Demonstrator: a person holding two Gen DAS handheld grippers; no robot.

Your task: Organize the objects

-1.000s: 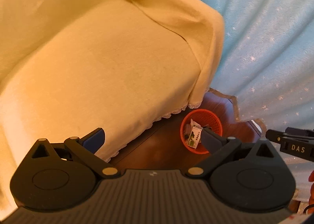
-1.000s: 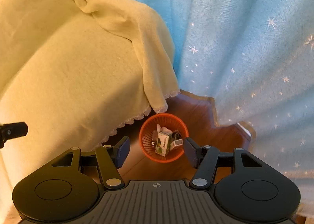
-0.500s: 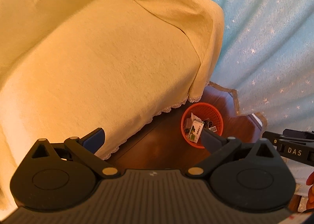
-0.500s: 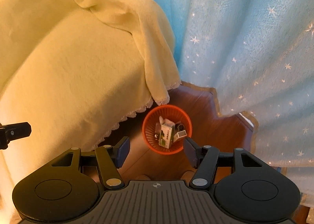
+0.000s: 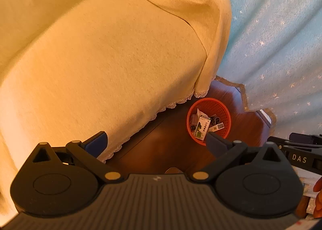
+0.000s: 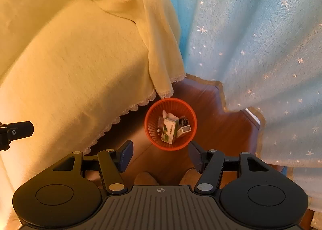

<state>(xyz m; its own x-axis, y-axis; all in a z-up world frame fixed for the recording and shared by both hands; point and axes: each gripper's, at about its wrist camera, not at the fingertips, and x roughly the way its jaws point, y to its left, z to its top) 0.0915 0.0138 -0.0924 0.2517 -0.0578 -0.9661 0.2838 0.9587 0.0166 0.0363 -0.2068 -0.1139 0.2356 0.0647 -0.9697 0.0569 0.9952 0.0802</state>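
A round orange basket [image 6: 170,124] with mesh walls is seen from above, standing on a dark wooden floor [image 6: 217,129] just beside the hanging corner of a yellow cloth [image 6: 80,69]. Inside the basket, a white-and-green box [image 6: 170,130] lies tilted near the middle, printed with a dark figure and lettering too small to be read; a smaller white box [image 6: 183,130] leans against its right side, and small dark items are gathered toward the far wall, their kind not being discernible. In the left wrist view the same basket [image 5: 209,121] is shown near the cloth's [image 5: 100,59] lace-trimmed edge, with the box [image 5: 203,127] partly hidden by the right fingertip. The left gripper [image 5: 155,142] is held high above the floor [image 5: 161,149] with its blue-padded fingers [image 5: 96,142] spread wide and nothing between them. The right gripper [image 6: 160,152] is likewise held above the basket, its fingers [image 6: 125,154] apart and empty, the basket appearing just beyond their tips. The cloth is draped over a large piece of furniture filling the left of both views. A pale blue curtain [image 6: 251,38] patterned with small stars hangs at the right, its hem reaching the floor. The black body of the right gripper, marked "DAS", is seen at the right edge of the left wrist view.
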